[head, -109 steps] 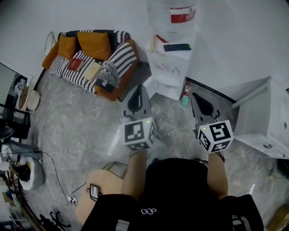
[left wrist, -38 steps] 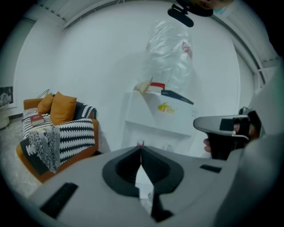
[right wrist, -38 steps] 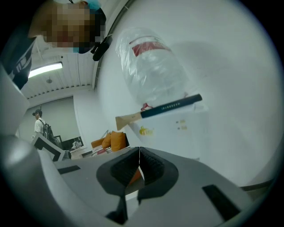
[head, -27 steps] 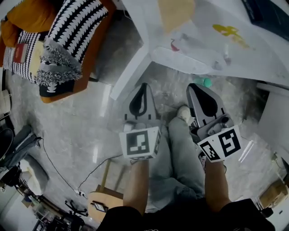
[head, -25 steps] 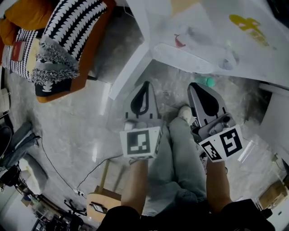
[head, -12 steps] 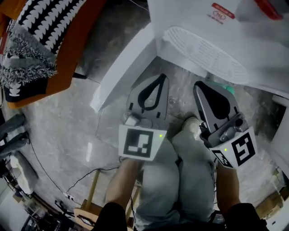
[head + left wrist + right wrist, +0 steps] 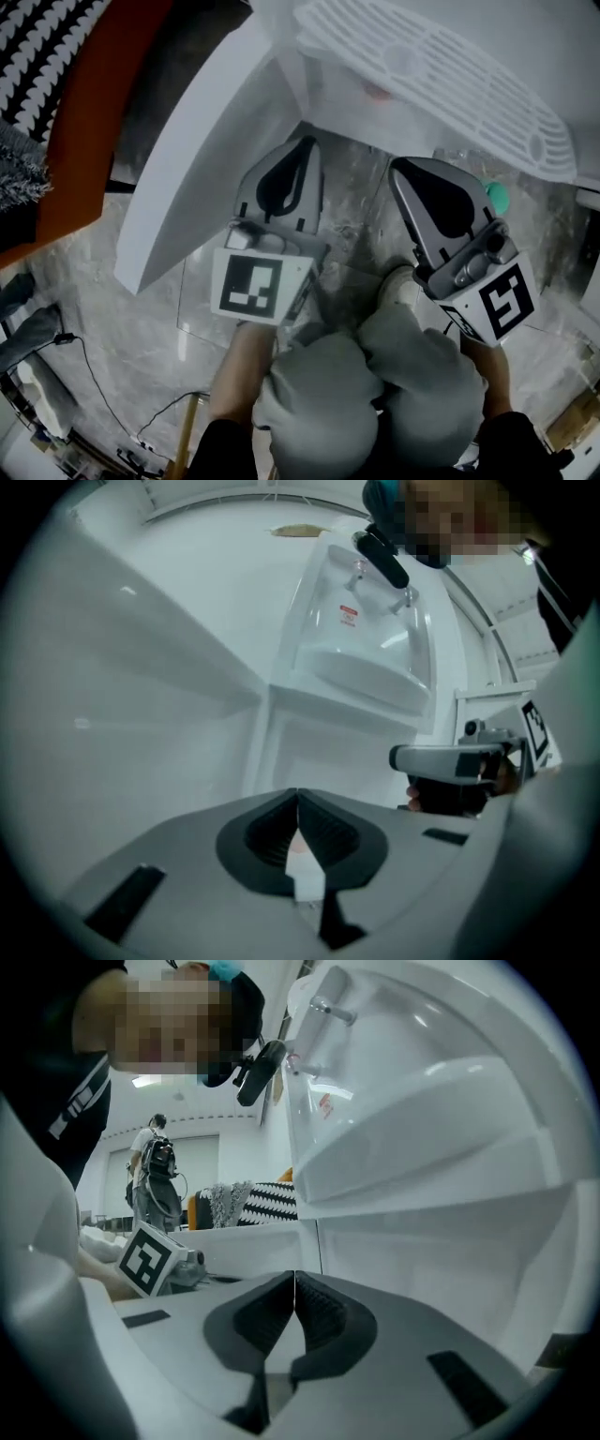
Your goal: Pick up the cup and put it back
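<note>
No cup shows clearly in any view. A small pinkish spot sits in the shadow under the white grille drip tray of the water dispenser; I cannot tell what it is. My left gripper and right gripper are held side by side low in front of the dispenser, pointing at its lower compartment. In the left gripper view the left gripper has its tips together with nothing held. In the right gripper view the right gripper is likewise shut and empty.
The dispenser's white door stands open at the left. The taps and tray hang above both grippers. A teal thing lies on the marble floor at the right. The person's knees are bent below the grippers. A striped sofa stands behind.
Both grippers have sunk together toward the floor and come closer to the dispenser's base. The drip tray now fills the top of the head view, and the person has crouched.
</note>
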A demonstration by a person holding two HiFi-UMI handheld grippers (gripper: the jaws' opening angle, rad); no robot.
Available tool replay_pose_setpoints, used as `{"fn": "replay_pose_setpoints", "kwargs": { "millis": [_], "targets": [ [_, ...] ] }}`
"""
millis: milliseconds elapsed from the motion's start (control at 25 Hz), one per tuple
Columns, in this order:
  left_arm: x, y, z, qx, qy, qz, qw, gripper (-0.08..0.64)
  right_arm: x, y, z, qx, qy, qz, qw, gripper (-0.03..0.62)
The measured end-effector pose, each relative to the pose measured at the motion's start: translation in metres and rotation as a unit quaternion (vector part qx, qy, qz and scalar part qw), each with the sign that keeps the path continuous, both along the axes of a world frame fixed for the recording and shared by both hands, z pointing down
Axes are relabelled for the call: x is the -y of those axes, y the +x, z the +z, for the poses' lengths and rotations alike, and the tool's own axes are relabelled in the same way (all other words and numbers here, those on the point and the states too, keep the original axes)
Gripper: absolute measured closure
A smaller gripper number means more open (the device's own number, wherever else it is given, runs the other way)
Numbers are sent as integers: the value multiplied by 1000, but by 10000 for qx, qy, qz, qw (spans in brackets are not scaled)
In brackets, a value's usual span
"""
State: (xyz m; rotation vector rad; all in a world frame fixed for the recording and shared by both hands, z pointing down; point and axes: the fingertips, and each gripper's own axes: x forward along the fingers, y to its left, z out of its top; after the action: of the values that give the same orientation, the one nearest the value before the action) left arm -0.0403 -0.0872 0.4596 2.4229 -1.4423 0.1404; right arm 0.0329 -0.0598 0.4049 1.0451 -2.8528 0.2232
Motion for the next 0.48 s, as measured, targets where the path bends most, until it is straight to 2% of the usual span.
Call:
{"fn": "replay_pose_setpoints", "kwargs": {
  "millis": [120,280,360,480],
  "targets": [
    [5,11,13,-50,152,249,9996,546,2,1,22,165,-39,75,9998,581],
    [4,25,31,-78,212,568,9981,546,3,-1,51,52,-47,147,9999,580],
    [5,27,41,-111,204,638,9977,546,6,0,61,54,-86,205,9997,581],
    [10,30,50,20,426,617,9972,546,13,4,73,-26,-88,298,9995,580]
  ]
}}
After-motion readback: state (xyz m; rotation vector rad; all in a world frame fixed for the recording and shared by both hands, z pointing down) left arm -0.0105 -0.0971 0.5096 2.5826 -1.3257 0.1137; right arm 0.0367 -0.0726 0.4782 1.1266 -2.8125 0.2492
